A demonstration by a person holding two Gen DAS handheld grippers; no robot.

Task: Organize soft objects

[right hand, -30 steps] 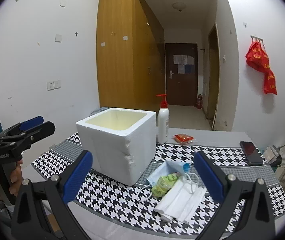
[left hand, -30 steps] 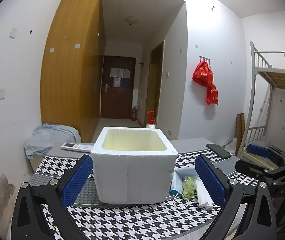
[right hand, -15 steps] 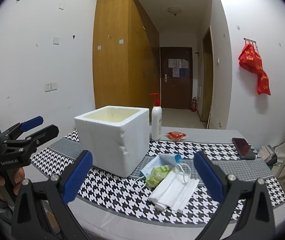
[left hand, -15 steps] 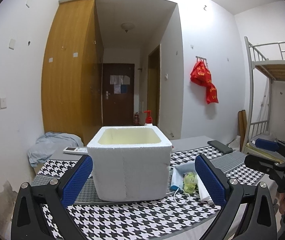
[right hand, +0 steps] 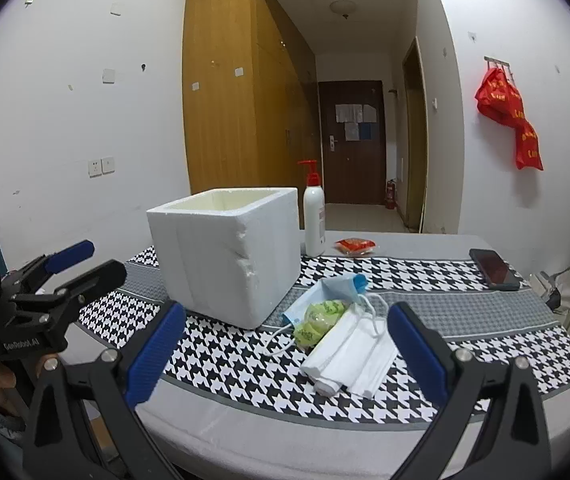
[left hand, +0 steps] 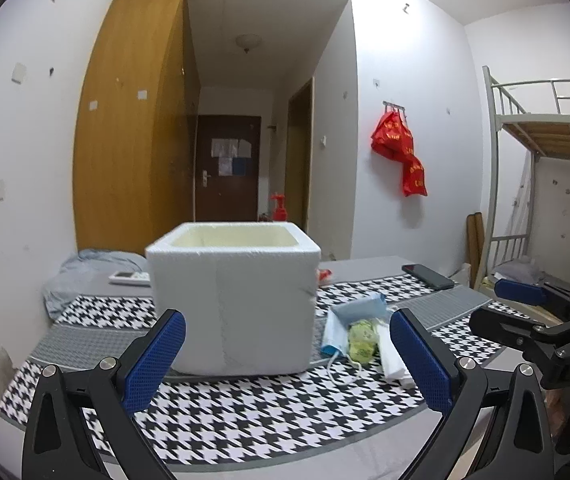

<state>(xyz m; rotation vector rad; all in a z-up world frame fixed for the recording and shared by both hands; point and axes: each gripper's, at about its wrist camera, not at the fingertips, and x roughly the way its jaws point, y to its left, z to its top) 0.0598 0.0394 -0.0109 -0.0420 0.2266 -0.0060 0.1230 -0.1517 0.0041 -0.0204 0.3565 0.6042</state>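
On the houndstooth cloth (right hand: pixel 425 276), a blocky white foam box (right hand: pixel 229 256) sits just left of crumpled masks (right hand: pixel 349 356) and a green wad (right hand: pixel 319 318), while the left gripper (left hand: pixel 285 360) and right gripper (right hand: pixel 285 350) hover wide apart, holding nothing.

**Soft things heaped beside an open foam box**

A white foam box (right hand: pixel 225 256) stands upright, open-topped, at frame centre, one corner chipped. Just right of it lies a small heap: a blue face mask (right hand: pixel 335 290), a crumpled yellow-green packet (right hand: pixel 319 318), possibly a wipe, resting on it, and folded white masks (right hand: pixel 351 358) lower right, their ear loops trailing.
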